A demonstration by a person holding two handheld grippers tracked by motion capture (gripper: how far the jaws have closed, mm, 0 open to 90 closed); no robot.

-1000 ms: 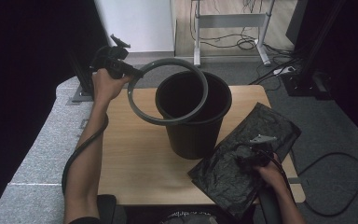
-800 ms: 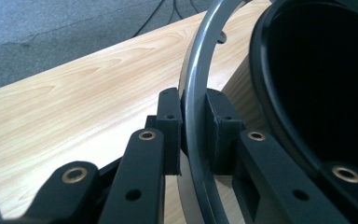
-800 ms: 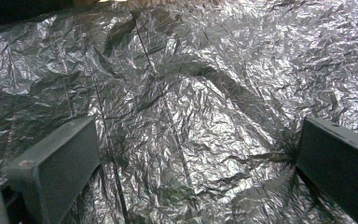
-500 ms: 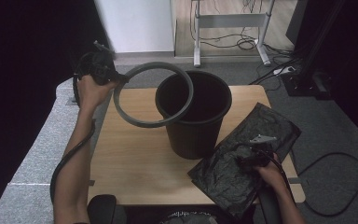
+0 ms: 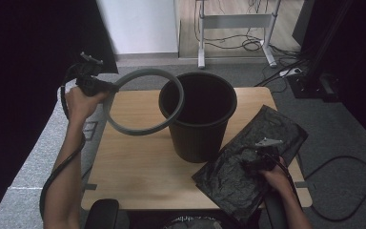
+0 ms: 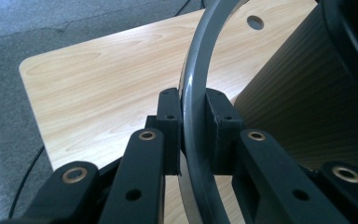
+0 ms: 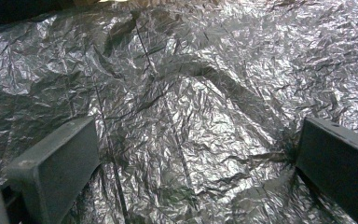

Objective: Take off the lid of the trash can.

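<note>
A grey plastic ring (image 5: pixel 134 131) hangs in the air over the table's left half, and its right arc still overlaps the left rim of the black bin (image 5: pixel 198 140). My left gripper (image 5: pixel 106 88) is shut on the ring's left edge. In the left gripper view the ring (image 6: pixel 193 70) runs straight up between the two pads of that gripper (image 6: pixel 193 103), with the bin's ribbed wall (image 6: pixel 284 102) at the right. My right gripper (image 5: pixel 250 161) rests low on a crumpled black plastic bag (image 5: pixel 228 176). Its jaws stand wide open (image 7: pixel 196 158) over the bag's wrinkled film (image 7: pixel 191 93).
The light wooden table (image 5: pixel 138 167) has bare room in front of and left of the bin. Grey carpet, cables and a desk frame (image 5: pixel 238 21) lie beyond the far edge. A dark curtain stands at the left.
The left hand has carried the ring leftward and slightly lower, from over the bin's mouth to mostly beside it. The right hand and the bag have stayed put.
</note>
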